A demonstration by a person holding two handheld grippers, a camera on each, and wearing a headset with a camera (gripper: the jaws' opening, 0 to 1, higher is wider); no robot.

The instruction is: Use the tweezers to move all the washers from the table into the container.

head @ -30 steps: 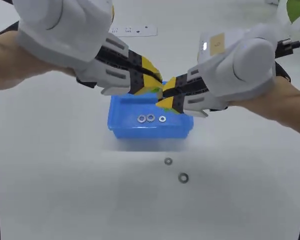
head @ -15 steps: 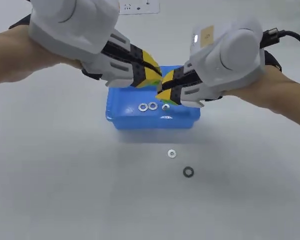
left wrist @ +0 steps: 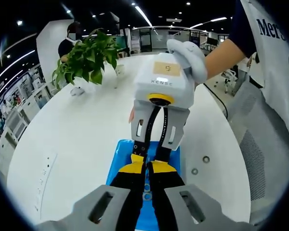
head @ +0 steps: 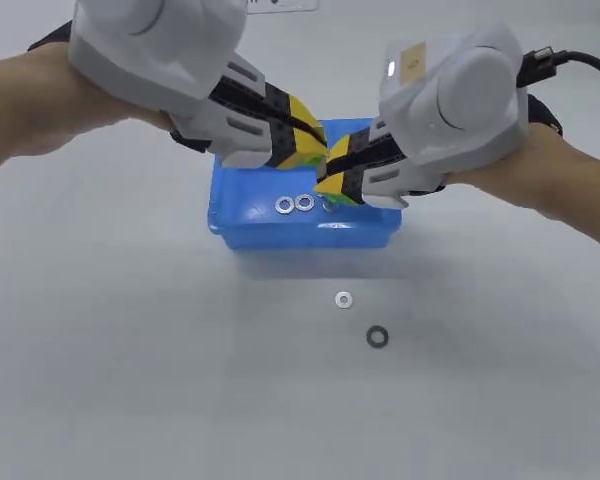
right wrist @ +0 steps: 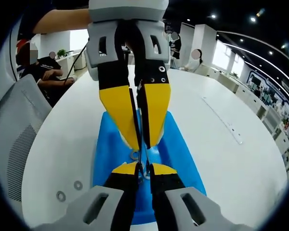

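Observation:
Both grippers meet tip to tip over the blue container [head: 302,232]. My left gripper [head: 314,156] comes in from the left and my right gripper [head: 330,186] from the right. Each looks shut on the thin tweezers [right wrist: 138,144], which run between the two sets of yellow tips. Three washers [head: 285,206] lie in the container, the rightmost partly hidden by the right tips. Two more washers rest on the white table in front, a bright one [head: 343,299] and a darker one [head: 377,337]. In the right gripper view they show at the lower left [right wrist: 78,185].
The white table [head: 160,380] stretches open in front of and beside the container. A power strip [left wrist: 44,178] lies on the table behind it. A potted plant [left wrist: 86,60] stands at the far end, and chairs and people are around the table's edge.
The head camera has shifted, so the container sits higher in the picture. Both grippers stay joined over it, with their tips now covering part of the third washer. The table washers have not moved.

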